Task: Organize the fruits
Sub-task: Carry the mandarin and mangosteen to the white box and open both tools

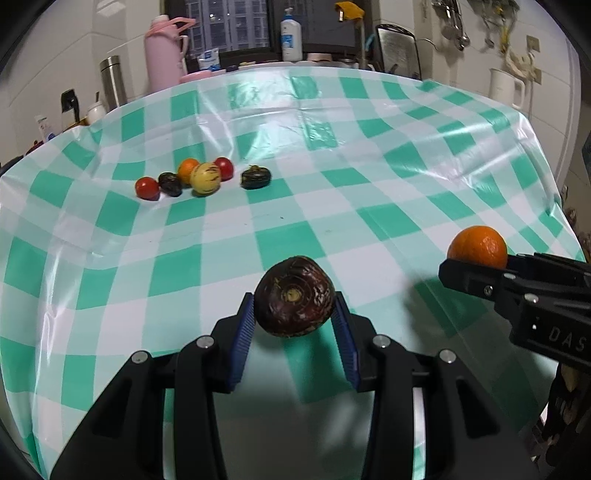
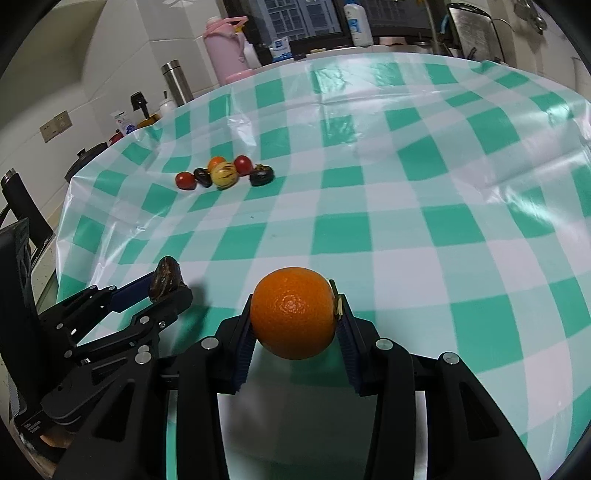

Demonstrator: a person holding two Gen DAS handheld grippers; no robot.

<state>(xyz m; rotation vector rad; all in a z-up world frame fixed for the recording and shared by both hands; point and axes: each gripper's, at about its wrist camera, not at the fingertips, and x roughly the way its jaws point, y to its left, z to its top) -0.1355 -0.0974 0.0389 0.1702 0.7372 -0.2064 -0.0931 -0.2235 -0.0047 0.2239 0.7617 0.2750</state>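
Observation:
My left gripper [image 1: 294, 314] is shut on a dark brown round fruit [image 1: 294, 295] and holds it above the near edge of the checked table. My right gripper [image 2: 294, 321] is shut on an orange [image 2: 293, 312], also near the table's front edge. Each gripper shows in the other's view: the right gripper with the orange [image 1: 477, 245] at the right, the left gripper with the dark fruit [image 2: 166, 278] at the left. A cluster of small fruits [image 1: 201, 178] lies far left on the table: two red, one orange, one yellow striped, two dark. It also shows in the right wrist view [image 2: 223, 173].
The green-and-white checked tablecloth [image 1: 332, 155] covers the table. Behind its far edge stand a pink thermos [image 1: 162, 55], a steel flask [image 1: 112, 81], a lotion bottle [image 1: 291, 35] and a white kettle [image 1: 504, 86].

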